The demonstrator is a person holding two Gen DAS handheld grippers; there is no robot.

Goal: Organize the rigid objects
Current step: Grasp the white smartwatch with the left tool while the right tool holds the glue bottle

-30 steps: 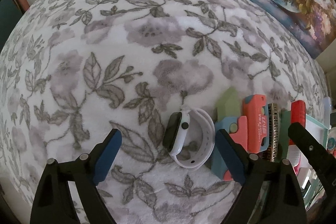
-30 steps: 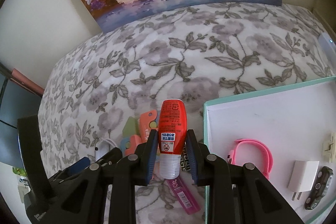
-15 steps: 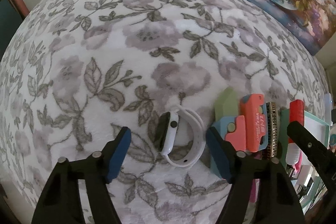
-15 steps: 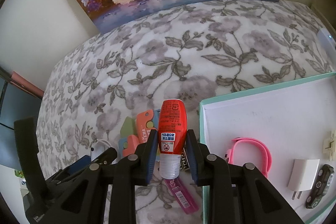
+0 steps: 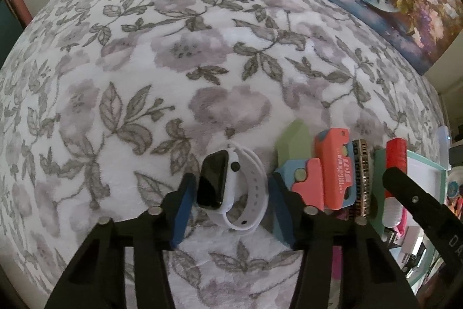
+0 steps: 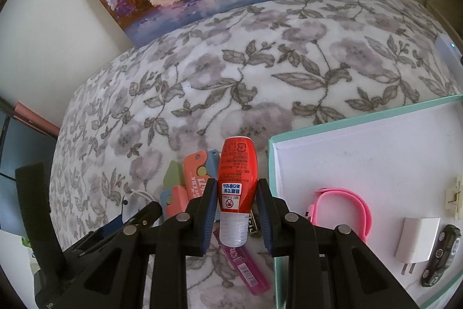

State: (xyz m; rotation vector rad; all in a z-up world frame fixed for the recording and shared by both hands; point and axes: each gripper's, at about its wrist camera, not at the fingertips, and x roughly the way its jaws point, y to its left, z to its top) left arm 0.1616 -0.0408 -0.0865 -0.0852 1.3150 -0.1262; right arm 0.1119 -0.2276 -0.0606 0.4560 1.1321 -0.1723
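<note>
My right gripper [image 6: 236, 194] is shut on a small red bottle [image 6: 237, 167] with a clear cap, held above the floral blanket just left of the teal-rimmed white box [image 6: 358, 118]. The bottle also shows in the left wrist view [image 5: 396, 157]. My left gripper [image 5: 230, 197] is open, its blue pads either side of a white smartwatch [image 5: 231, 190] lying on the blanket. I cannot tell whether the pads touch it.
Coral and blue plastic pieces [image 5: 332, 167], a green piece [image 5: 292, 141] and a patterned strip [image 5: 360, 175] lie right of the watch. A pink lighter [image 6: 246, 268] lies under the bottle. The box holds a pink band [image 6: 344, 207], a white charger [image 6: 416, 242] and a black toy car [image 6: 441, 254].
My left gripper has moved forward and narrowed around the white watch. My right gripper has lifted and shifted slightly with the red bottle still held.
</note>
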